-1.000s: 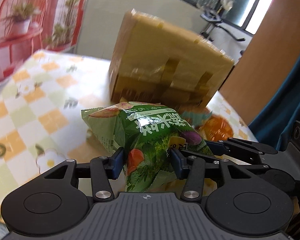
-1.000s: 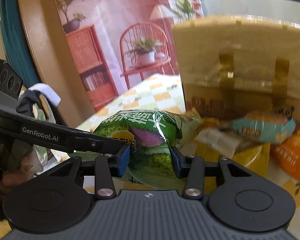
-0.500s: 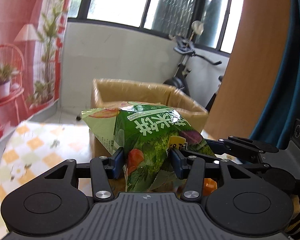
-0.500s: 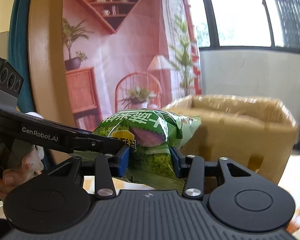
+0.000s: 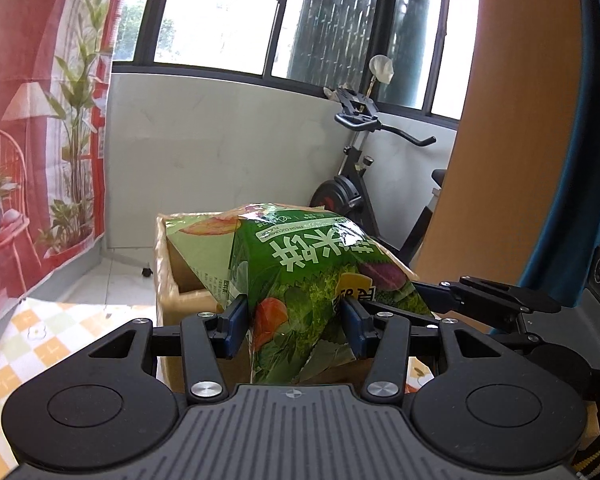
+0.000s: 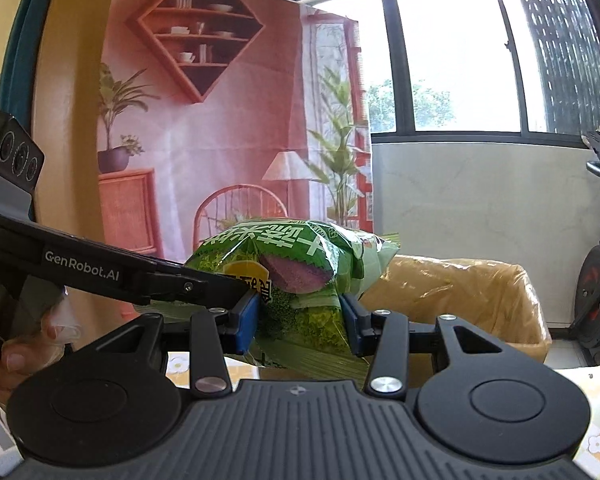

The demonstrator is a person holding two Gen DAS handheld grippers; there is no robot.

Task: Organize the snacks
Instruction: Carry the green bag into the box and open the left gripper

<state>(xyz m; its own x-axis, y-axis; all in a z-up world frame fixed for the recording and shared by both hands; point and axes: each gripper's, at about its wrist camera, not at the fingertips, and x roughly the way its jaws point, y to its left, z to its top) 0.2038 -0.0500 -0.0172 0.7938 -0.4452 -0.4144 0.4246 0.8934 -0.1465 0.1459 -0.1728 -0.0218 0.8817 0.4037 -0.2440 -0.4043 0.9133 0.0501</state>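
A green snack bag [image 5: 300,272] printed with vegetables is held up in the air by both grippers at once. My left gripper [image 5: 296,326] is shut on its near end, blue pads pressing each side. My right gripper [image 6: 300,322] is shut on the same green snack bag [image 6: 296,276] from the other side. Each gripper's fingers show in the other's view, at the right in the left wrist view and at the left in the right wrist view. Behind and below the bag stands an open cardboard box [image 5: 172,280], also seen as the cardboard box [image 6: 472,296] with its top open.
A checked floral tablecloth [image 5: 40,336] covers the table under the box. An exercise bike [image 5: 360,184] stands by the white wall under the windows. A wooden panel [image 5: 500,140] and teal curtain rise at the right. A person's hand [image 6: 4,364] grips the left tool's handle.
Both grippers have risen with the green bag from table level, above the other snacks, to about the height of the box's open top. Both grips are unchanged.
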